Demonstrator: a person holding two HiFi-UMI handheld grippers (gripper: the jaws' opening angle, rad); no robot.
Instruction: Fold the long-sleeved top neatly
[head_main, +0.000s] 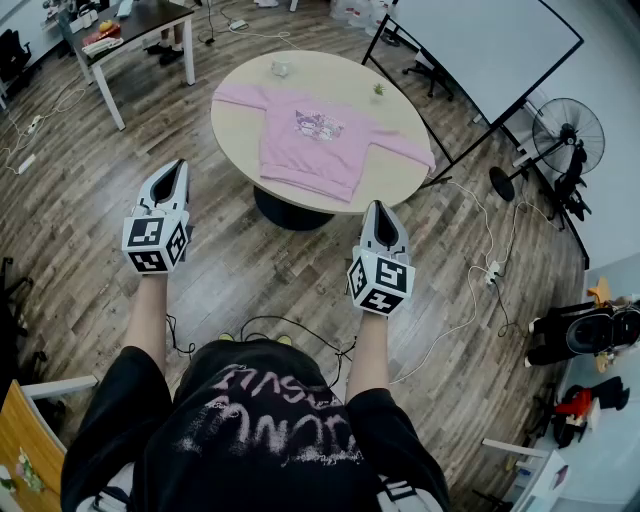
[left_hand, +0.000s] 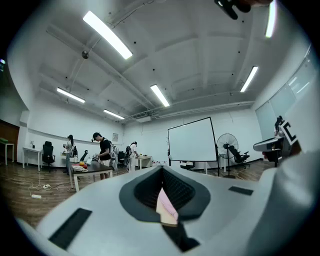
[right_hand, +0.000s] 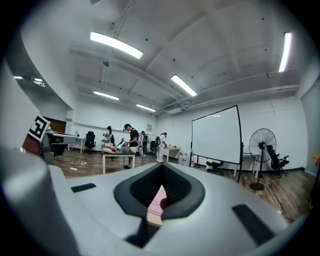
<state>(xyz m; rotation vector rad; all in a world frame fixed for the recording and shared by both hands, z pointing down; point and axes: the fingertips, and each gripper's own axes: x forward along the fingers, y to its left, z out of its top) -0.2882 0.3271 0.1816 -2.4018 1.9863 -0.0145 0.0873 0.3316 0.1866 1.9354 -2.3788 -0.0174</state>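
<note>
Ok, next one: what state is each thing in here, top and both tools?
pink top: unfolded, spread flat on the round table, sleeves out.
left tool: shut, empty, short of the table.
right tool: shut, empty, short of the table.
floor fan: upright; spinning or not, cannot tell.

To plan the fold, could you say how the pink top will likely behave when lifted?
The pink top lies flat and spread, so it is probably floppy and would drape. One sleeve reaches the round table edge and may slide off.
</note>
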